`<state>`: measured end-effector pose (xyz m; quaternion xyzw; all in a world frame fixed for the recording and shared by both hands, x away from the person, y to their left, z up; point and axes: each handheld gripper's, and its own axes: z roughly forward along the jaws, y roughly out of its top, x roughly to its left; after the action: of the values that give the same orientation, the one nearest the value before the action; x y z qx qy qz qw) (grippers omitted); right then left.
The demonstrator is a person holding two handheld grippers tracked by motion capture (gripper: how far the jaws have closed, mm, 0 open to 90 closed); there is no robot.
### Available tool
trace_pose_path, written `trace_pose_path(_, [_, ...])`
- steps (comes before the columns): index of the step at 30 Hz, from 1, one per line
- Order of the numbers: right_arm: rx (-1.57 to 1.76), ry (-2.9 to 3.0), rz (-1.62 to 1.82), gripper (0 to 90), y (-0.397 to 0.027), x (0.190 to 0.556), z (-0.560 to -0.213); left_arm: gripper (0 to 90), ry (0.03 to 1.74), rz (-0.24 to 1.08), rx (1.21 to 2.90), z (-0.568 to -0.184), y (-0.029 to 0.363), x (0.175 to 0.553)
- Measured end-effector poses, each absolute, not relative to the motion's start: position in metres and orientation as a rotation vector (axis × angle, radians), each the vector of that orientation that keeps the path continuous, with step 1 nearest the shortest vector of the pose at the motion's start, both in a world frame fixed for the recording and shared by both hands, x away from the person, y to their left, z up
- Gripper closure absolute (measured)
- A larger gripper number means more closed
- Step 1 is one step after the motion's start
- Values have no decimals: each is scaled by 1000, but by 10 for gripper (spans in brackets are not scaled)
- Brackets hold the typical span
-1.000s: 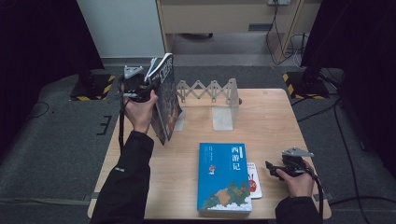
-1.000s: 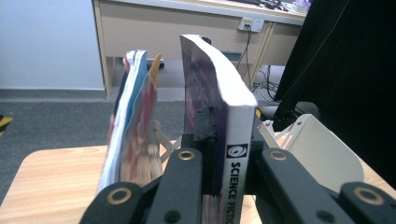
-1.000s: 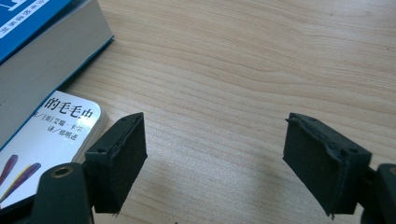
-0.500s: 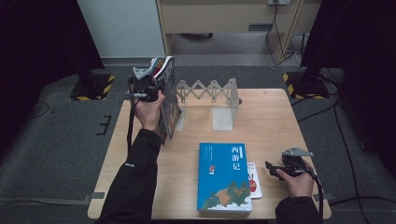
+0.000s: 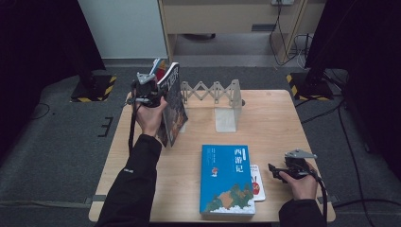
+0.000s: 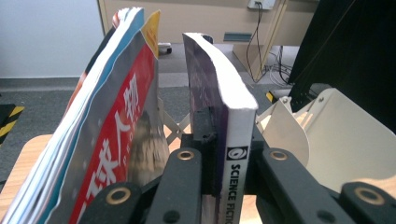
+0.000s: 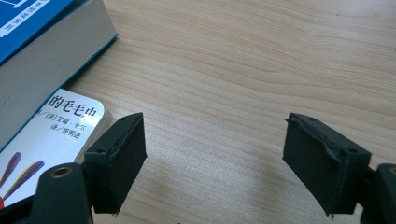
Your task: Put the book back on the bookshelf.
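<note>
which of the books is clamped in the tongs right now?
The dark purple paperback with "SCIENCE FICTION" on its white spine, upright in the left tongs. The big blue hardcover and the small white book lie flat; the red-lettered magazine stands ungripped.

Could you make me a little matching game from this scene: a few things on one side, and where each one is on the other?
Things:
1. purple science fiction book
2. blue book
3. small white book
4. right gripper

Places or states:
A. lying flat on the table
B. jaws open over bare wood
C. clamped upright in the left gripper
D. partly tucked under the blue book

Pairs: 1-C, 2-A, 3-D, 4-B
</note>
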<state>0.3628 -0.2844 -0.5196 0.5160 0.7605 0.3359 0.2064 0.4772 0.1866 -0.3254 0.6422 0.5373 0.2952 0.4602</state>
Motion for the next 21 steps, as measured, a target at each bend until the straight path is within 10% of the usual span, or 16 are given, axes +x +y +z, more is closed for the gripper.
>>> trace_pose_path(21, [1442, 2131, 942, 207, -283, 362, -521, 811, 1334, 613, 1757, -333, 206, 447])
